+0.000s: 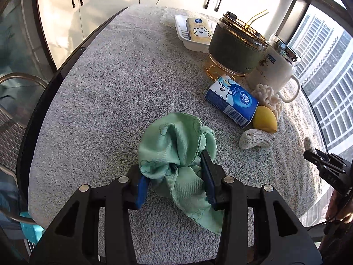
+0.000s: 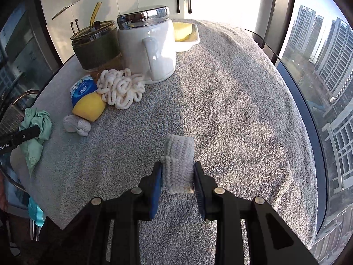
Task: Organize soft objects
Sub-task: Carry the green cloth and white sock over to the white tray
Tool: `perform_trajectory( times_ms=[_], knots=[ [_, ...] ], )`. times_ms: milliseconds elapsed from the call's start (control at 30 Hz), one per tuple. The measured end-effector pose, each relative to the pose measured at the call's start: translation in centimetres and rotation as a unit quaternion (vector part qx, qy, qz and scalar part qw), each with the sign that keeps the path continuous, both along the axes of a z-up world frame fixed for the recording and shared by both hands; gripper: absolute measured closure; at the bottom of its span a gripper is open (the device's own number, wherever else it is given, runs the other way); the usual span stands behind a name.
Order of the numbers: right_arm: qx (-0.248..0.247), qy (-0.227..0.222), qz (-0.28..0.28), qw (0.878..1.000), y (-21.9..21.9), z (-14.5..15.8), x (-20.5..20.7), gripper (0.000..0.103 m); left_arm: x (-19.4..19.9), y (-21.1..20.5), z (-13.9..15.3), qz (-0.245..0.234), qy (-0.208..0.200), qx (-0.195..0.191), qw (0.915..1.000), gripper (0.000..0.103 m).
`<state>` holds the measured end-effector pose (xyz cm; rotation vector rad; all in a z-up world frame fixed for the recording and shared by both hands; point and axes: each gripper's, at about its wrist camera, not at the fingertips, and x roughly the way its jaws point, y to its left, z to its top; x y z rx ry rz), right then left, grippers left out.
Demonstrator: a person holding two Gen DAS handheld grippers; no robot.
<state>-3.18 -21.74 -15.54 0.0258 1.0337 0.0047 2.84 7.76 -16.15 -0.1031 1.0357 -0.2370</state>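
My left gripper [image 1: 174, 172] is shut on a crumpled green cloth [image 1: 176, 143], which hangs partly onto the grey towel-covered table [image 1: 110, 88]; the cloth also shows in the right wrist view [image 2: 36, 130]. My right gripper [image 2: 177, 176] is shut on a folded grey-white knitted piece [image 2: 178, 161], held upright just above the table. Nearby lie a second knitted piece [image 1: 257, 140], a yellow sponge [image 1: 264, 119], a cream looped rope bundle [image 2: 121, 88] and a blue tissue pack [image 1: 231, 100].
A white lidded mug [image 2: 150, 46] and a green-sleeved glass cup with a straw [image 2: 94, 46] stand at the back. A white tray [image 1: 192, 40] holds a yellow tissue pack [image 1: 198, 29]. The round table's edge borders a window on the right and a chair on the left.
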Motion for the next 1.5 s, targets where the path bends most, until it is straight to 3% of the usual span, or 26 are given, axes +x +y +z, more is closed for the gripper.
perform_trajectory(
  times_ms=[567, 1033, 1167, 1333, 1500],
  knots=[
    [-0.026, -0.003, -0.061, 0.998, -6.4, 0.9, 5.2, 0.073, 6.4, 5.3, 1.0, 0.074, -0.015, 0.015, 0.997, 0.063],
    [-0.034, -0.005, -0.077, 0.996, -10.1, 1.6, 12.7, 0.073, 15.2, 7.5, 3.3, 0.099, -0.039, 0.036, 0.9937, 0.063],
    [-0.031, -0.003, -0.079, 0.996, -10.7, 1.5, 14.5, 0.073, 18.1, 8.0, 3.2, 0.095, -0.042, 0.005, 0.9945, 0.063],
    [-0.036, 0.0, -0.084, 0.996, -11.5, 1.5, 17.6, 0.073, 21.7, 7.4, 3.9, 0.084, -0.063, 0.01, 0.9944, 0.063],
    [-0.041, -0.001, -0.082, 0.996, -11.9, 1.7, 21.1, 0.073, 26.0, 6.4, 4.0, 0.086, -0.059, 0.0, 0.9946, 0.063]
  ],
)
